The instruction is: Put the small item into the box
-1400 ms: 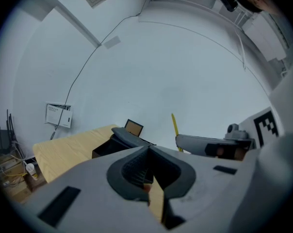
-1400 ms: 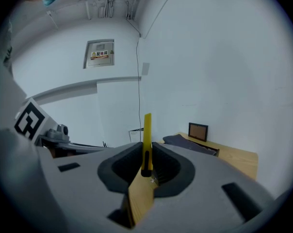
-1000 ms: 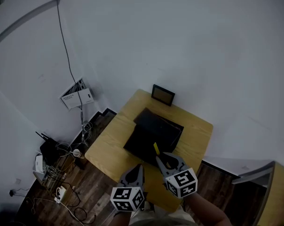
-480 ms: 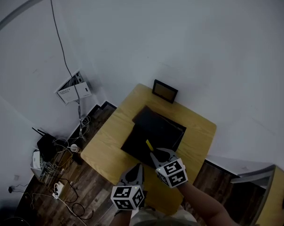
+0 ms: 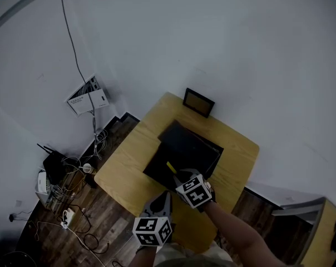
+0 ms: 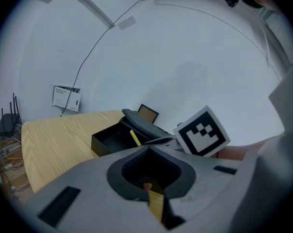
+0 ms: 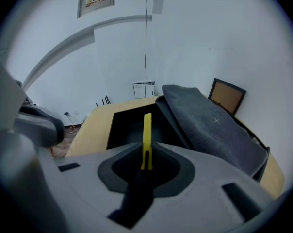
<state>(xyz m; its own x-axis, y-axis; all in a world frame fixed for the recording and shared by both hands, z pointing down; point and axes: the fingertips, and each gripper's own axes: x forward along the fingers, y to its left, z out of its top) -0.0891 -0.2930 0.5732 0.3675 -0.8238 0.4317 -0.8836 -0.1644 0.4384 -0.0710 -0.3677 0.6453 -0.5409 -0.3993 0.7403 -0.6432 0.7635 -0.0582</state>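
A black box (image 5: 158, 166) lies open on the wooden table (image 5: 126, 174), its dark lid (image 5: 193, 143) leaning back behind it. My right gripper (image 5: 179, 177) is shut on a thin yellow strip (image 5: 171, 167) that sticks out past the jaw tips over the box's near edge. In the right gripper view the strip (image 7: 147, 127) points up from the right gripper (image 7: 146, 152), with the box cavity (image 7: 127, 125) and lid (image 7: 209, 125) behind it. My left gripper (image 5: 161, 200) hovers at the table's near edge. In its own view the left gripper (image 6: 147, 149) looks shut and empty.
A small framed picture (image 5: 198, 102) leans on the wall at the table's far edge. Cables and a router (image 5: 59, 177) clutter the floor at the left. A paper holder (image 5: 88, 100) hangs on the wall. A wooden cabinet (image 5: 324, 227) stands at the right.
My right gripper has carried the yellow strip leftward and forward, from beside the box to over its open part. The left gripper has hardly moved.
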